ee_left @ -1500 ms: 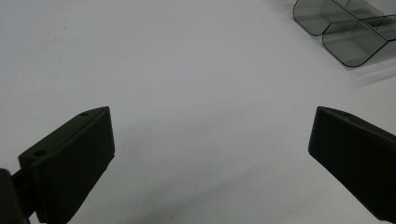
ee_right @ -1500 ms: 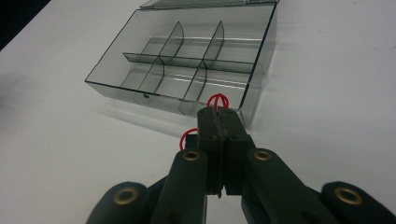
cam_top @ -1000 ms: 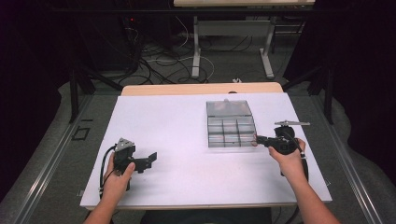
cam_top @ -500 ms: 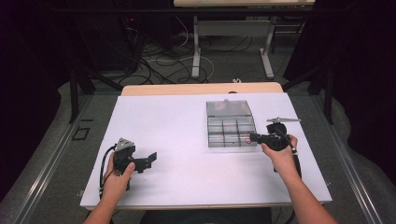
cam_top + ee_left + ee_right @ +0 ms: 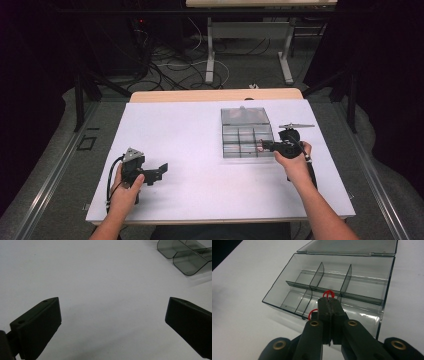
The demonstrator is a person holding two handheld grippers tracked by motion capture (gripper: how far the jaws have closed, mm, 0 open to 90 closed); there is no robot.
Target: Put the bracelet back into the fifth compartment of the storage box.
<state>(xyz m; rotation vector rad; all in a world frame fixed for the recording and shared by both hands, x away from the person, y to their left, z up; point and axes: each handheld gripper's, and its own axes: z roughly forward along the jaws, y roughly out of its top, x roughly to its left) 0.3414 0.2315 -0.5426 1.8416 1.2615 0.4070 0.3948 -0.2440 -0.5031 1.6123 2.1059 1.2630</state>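
High view: the person sits at a white table [image 5: 190,130] with a gripper in each hand, and the work is all on the right-hand side. The right gripper [image 5: 329,298] has its jaws pinched fully together on a small red rubber band [image 5: 328,293], whose loop pokes out above the jaw tips, with another bit of red curling out by the left jaw lower down. That gripper is held over the near edge of a clear smoky organizer box [image 5: 247,141], which lies open on the table with its lid [image 5: 245,115] folded flat behind it. From the right gripper view the box [image 5: 332,282] sits straight ahead of the jaws, its long side running across the line of reach, and the band hangs just above the middle cell of the nearer row, with the long central divider [image 5: 362,298] right behind the tips. I'd judge the next move turns on that: the cell lies below and only slightly ahead of the tips, so a small dip and a release should drop the band in, while going farther forward risks catching the divider. All the cells I can see look empty. The left gripper [image 5: 150,172] rests well apart from the box near the table's front left, its jaws spread wide with nothing between them, and the box corner [image 5: 185,255] sits far off in its own view. The right hand [image 5: 295,162] is plainly the nearer one.
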